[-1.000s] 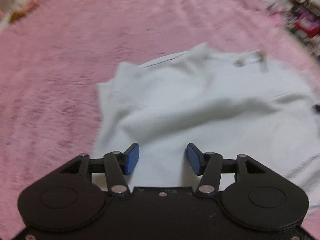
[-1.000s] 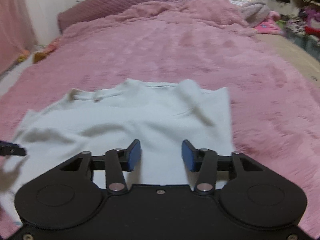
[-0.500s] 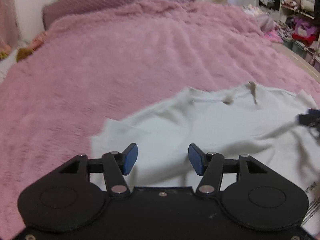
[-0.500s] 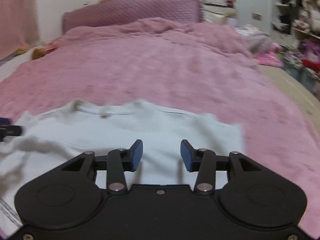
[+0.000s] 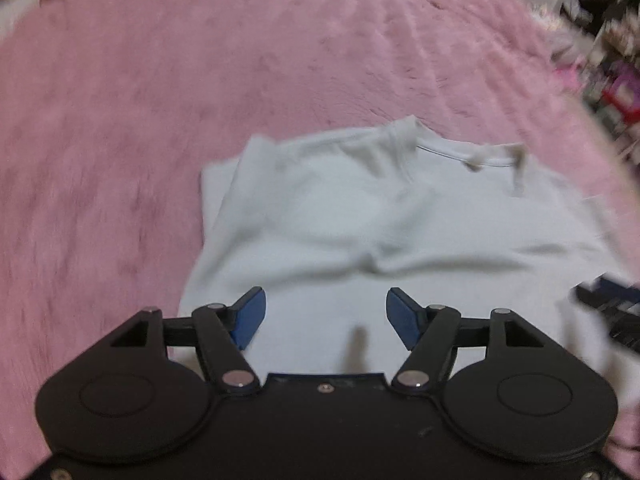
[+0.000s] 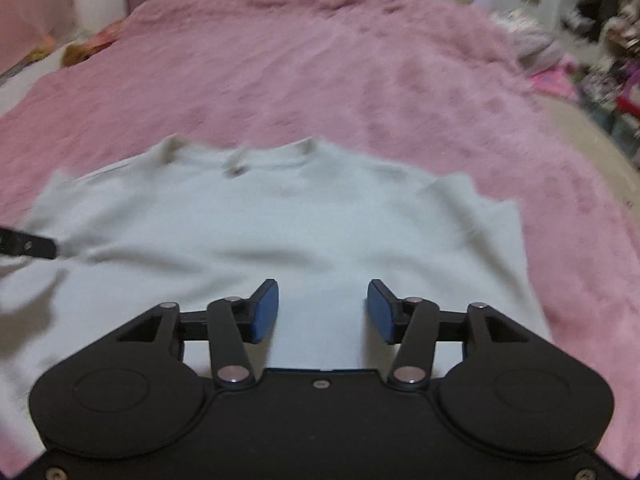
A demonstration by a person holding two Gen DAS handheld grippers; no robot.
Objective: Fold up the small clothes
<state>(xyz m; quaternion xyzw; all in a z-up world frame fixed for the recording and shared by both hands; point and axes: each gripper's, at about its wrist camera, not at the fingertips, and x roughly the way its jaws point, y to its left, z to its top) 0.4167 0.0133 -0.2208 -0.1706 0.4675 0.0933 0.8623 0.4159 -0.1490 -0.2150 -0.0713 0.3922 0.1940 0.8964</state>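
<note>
- Hovering over the pale shirt (image 5: 360, 220), we carry the left gripper (image 5: 324, 316) with jaws opening and nothing between the pads, probably lining up a hold on its near part.
- We keep the right gripper (image 6: 323, 308) likewise opening and empty.
- The shirt lies spread on the pink blanket (image 6: 320, 92), collar (image 6: 240, 160) away from us, so the soft bed supports each fold.

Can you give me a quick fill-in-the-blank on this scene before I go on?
1. The shirt lies on a ____ blanket.
2. Between the left gripper pads there is ____ held.
3. The right gripper has ____ pads.
4. The shirt's collar points ____ from both grippers.

Missing: pink; nothing; blue; away
</note>
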